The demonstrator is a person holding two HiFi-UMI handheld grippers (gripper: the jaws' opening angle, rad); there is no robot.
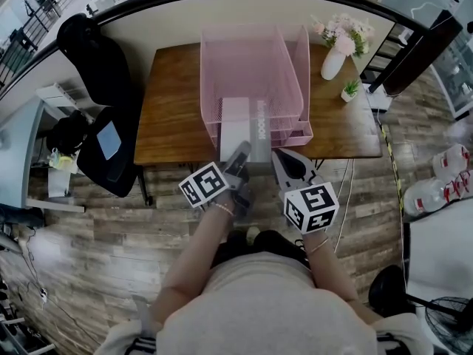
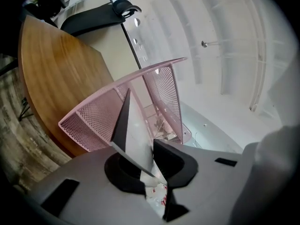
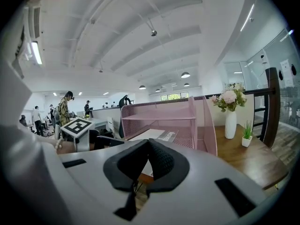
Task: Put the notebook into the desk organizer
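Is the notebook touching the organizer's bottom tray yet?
Touching. The head view shows the notebook lying flat on the bottom tray of the pink desk organizer, its near end overhanging the front.

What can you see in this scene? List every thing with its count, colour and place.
Desk: one, brown wood, in front of the person.
Desk organizer: one, pink mesh, middle of the desk.
Notebook: one, white, lying in the organizer's lower tier, near end sticking out.
Vase: one, white, holding pink flowers, desk's right rear.
Potted plant: one, green in a white pot, beside the vase.
Office chair: one, black, left of the desk.
Bottles: several, clear with red labels, floor at far right.
Left gripper: one, grey, notebook's near edge between its jaws.
Right gripper: one, grey, jaws together, empty.
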